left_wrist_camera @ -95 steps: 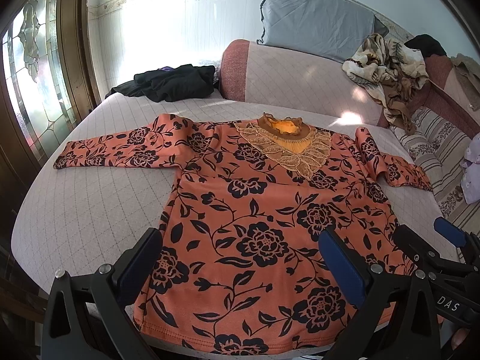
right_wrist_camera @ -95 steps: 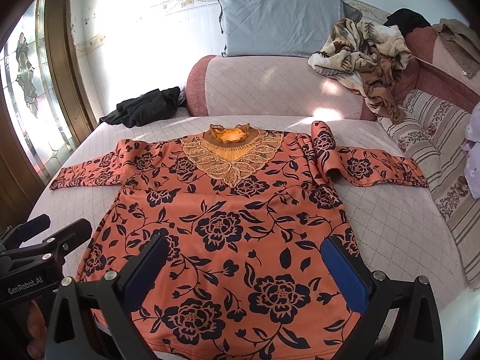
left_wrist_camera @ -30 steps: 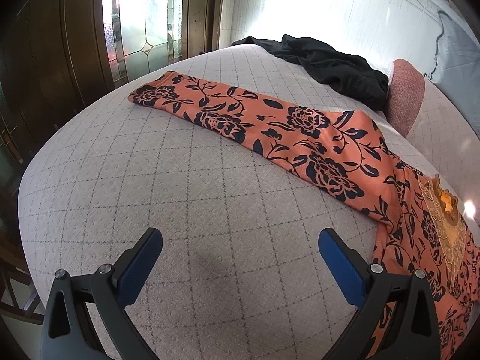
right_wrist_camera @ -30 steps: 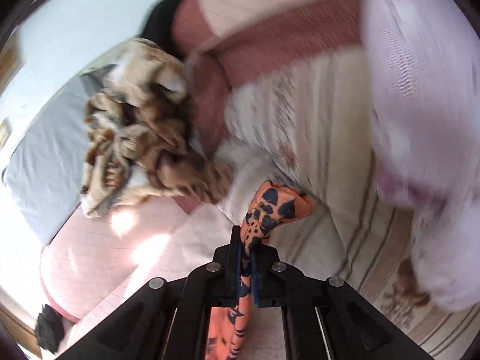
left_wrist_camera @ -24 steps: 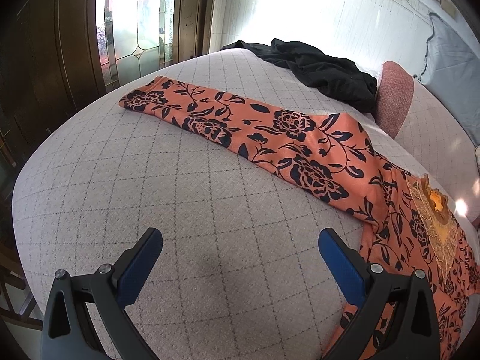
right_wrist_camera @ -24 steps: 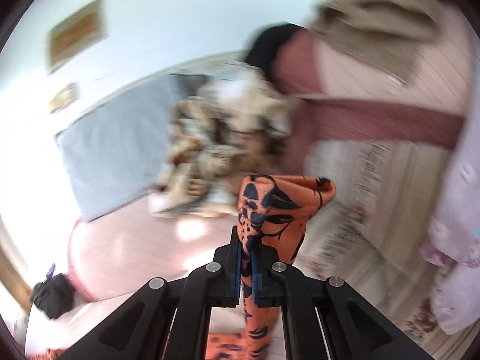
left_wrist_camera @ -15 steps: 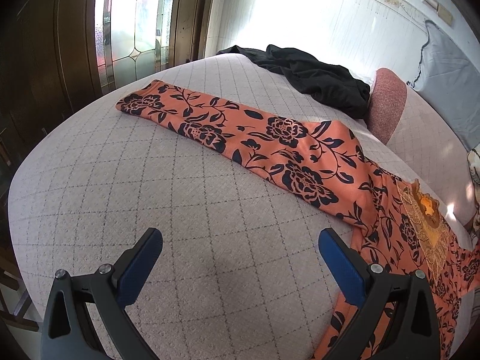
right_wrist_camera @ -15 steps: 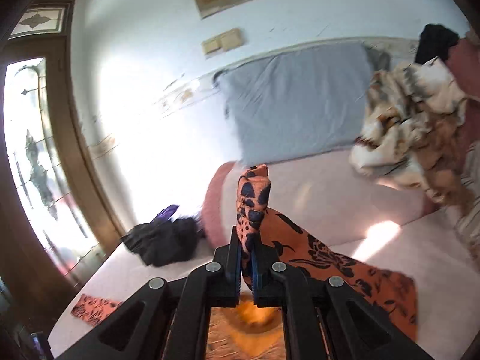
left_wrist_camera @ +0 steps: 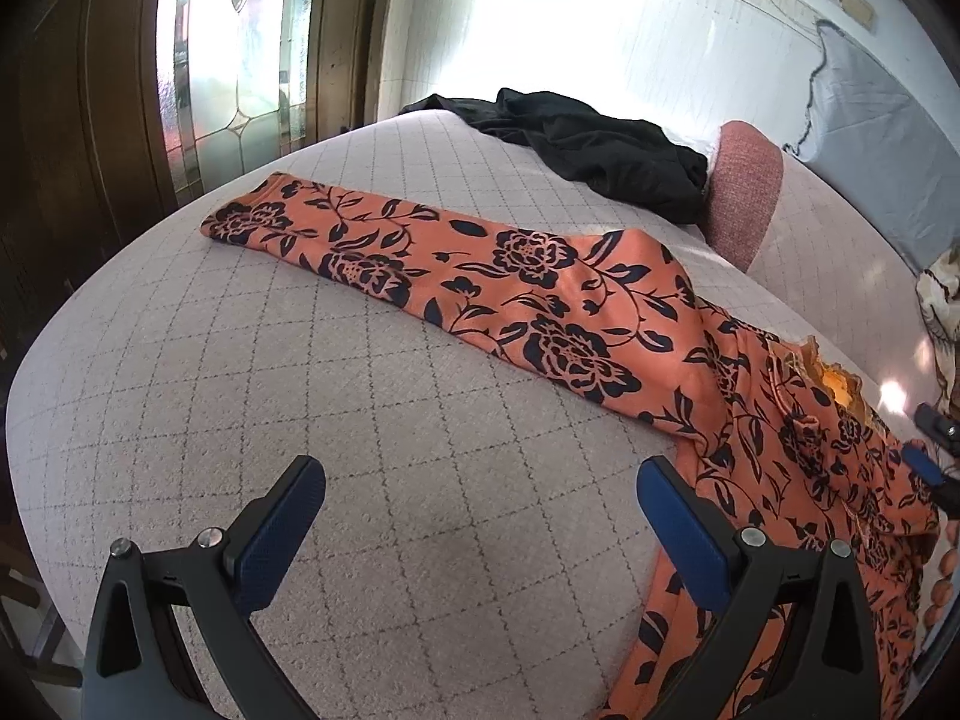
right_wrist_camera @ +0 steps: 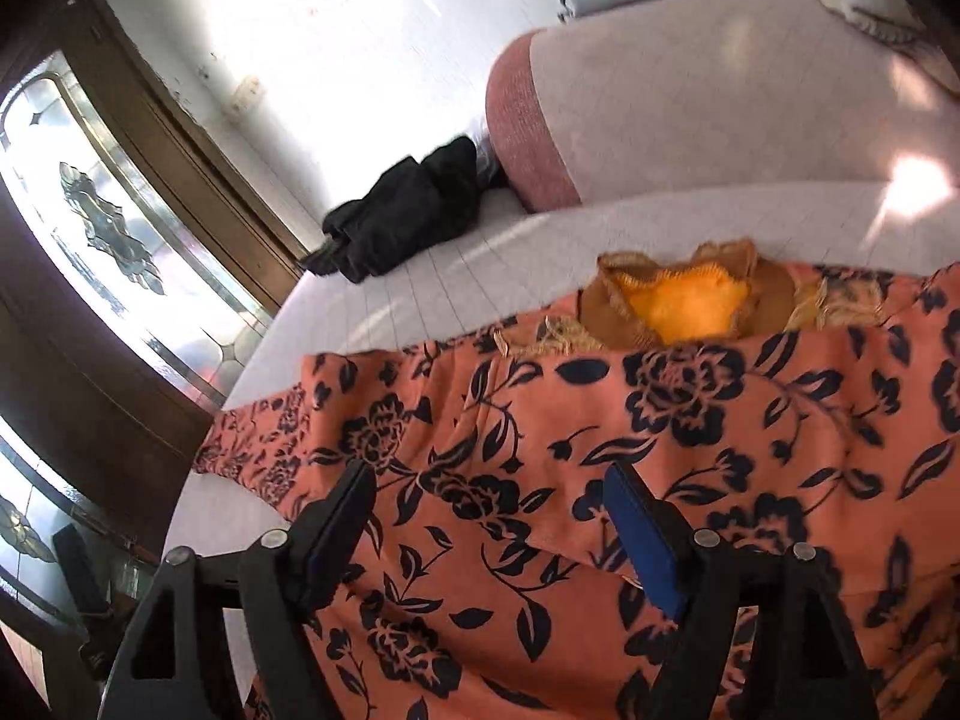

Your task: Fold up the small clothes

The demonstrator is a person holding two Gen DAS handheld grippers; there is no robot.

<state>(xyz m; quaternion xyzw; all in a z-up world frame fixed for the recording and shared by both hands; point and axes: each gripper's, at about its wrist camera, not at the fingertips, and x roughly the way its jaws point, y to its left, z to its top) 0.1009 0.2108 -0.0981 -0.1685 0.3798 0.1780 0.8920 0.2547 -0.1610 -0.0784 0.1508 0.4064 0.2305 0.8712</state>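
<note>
Your left gripper point(left_wrist_camera: 480, 504) hangs over bare quilted mattress point(left_wrist_camera: 252, 396), jaws wide apart, nothing between the blue pads. The orange floral top point(left_wrist_camera: 798, 456) lies spread on the bed to its right, and its left sleeve point(left_wrist_camera: 432, 270) stretches flat across the mattress toward the stained-glass door point(left_wrist_camera: 240, 54). Your right gripper point(right_wrist_camera: 492, 516) sits low over the top's chest, jaws apart and gripping nothing, with the other sleeve point(right_wrist_camera: 750, 420) laid across the body just below the yellow-lined collar point(right_wrist_camera: 684, 300) (the frame is tilted and a little blurred). A black garment point(left_wrist_camera: 594, 150) lies bunched at the far edge, just beside the pink bolster point(left_wrist_camera: 744, 192).
</note>
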